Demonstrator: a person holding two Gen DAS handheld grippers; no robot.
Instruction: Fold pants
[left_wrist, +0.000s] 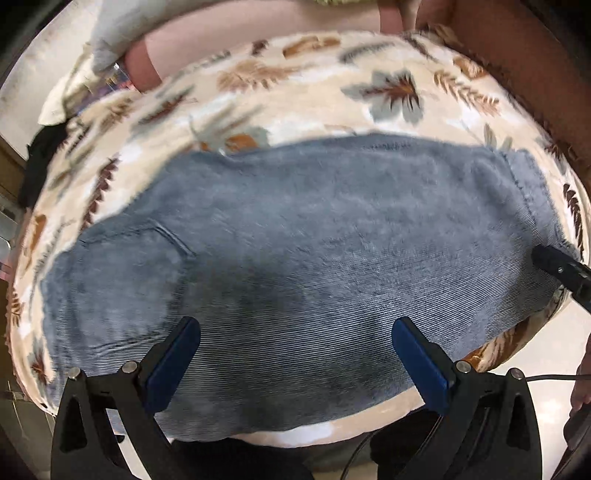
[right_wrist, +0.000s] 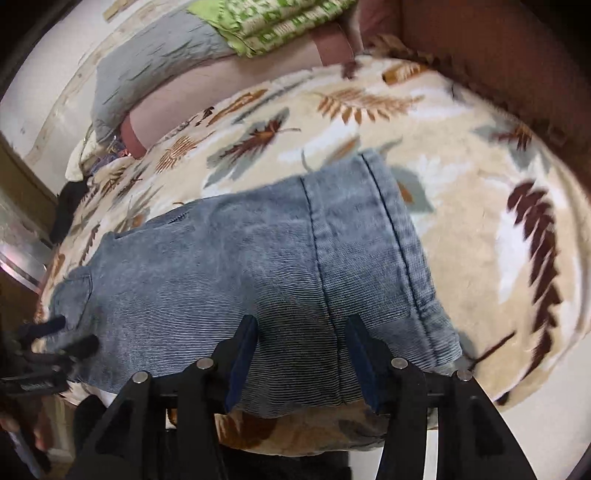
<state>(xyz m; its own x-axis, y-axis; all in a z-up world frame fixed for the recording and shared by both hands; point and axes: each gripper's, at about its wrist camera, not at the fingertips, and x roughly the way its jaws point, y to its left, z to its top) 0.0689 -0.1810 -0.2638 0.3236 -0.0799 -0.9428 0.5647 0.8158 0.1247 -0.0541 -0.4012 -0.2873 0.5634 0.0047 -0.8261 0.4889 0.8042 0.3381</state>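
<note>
- Two claws hover over a pair of blue denim pants (left_wrist: 295, 240) spread flat on a leaf-patterned blanket (left_wrist: 314, 92).
- The left claw (left_wrist: 295, 354) stands wide, its blue-padded fingers (left_wrist: 173, 365) apart above the near edge of the pants and holding nothing.
- The right claw (right_wrist: 301, 354) is also wide and empty, its fingers (right_wrist: 242, 362) straddling the denim close to the stitched hem (right_wrist: 399, 236) at the pants' right end.
- In the left wrist view the pants lie as a broad band across the middle of the blanket, with a seamed pocket (left_wrist: 155, 251) towards their left end.
- From that view the right claw shows only as a dark tip at the far right edge of the pants, so its opening cannot be read there.
- In the right wrist view the left claw (right_wrist: 62, 336) appears blurred at the left end of the pants, its two dark fingers parted over the fabric.
- Beyond the pants, at the blanket's far side, lie a pink bolster (right_wrist: 221, 85), a grey cushion (right_wrist: 155, 66) and a green-and-white patterned cloth (right_wrist: 273, 22).
- A brown headboard (right_wrist: 498, 51) borders the blanket to the right of the pants.
- A dark garment (left_wrist: 40, 158) lies off the blanket's left edge.
</note>
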